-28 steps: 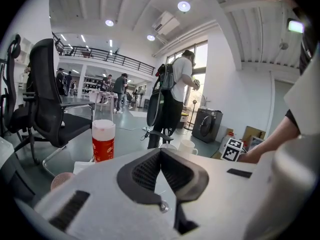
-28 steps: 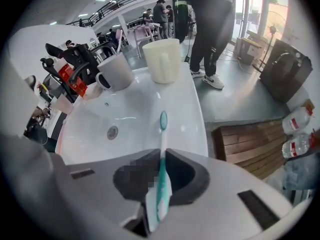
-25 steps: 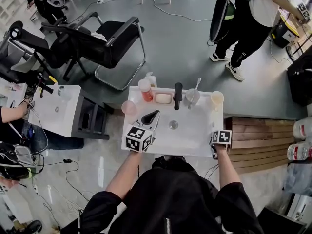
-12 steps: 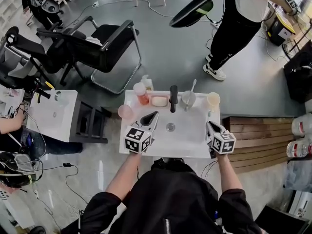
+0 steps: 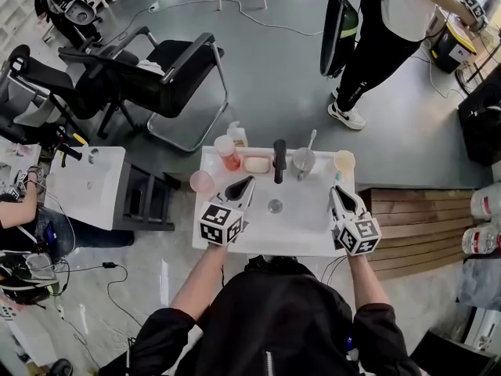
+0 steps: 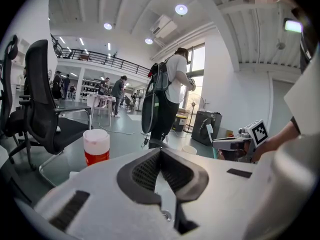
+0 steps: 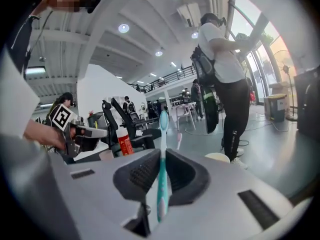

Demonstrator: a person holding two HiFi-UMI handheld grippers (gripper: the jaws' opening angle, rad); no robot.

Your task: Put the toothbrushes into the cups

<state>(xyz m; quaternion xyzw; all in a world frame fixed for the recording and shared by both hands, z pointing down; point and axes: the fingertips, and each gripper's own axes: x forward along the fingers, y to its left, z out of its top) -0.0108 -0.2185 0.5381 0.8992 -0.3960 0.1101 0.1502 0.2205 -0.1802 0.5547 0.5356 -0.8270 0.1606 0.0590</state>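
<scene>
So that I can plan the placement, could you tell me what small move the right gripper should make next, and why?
Probably carry the right gripper forward until the teal toothbrush is above the cream cup. Its jaws are shut on the toothbrush, that cup looks empty just ahead, and the grey cup already holds one.

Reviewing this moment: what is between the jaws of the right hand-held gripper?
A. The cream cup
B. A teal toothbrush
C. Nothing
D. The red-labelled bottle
B: in the right gripper view, the right hand-held gripper has its jaws closed on the handle of a teal toothbrush, with the brush head pointing up above them.
</scene>
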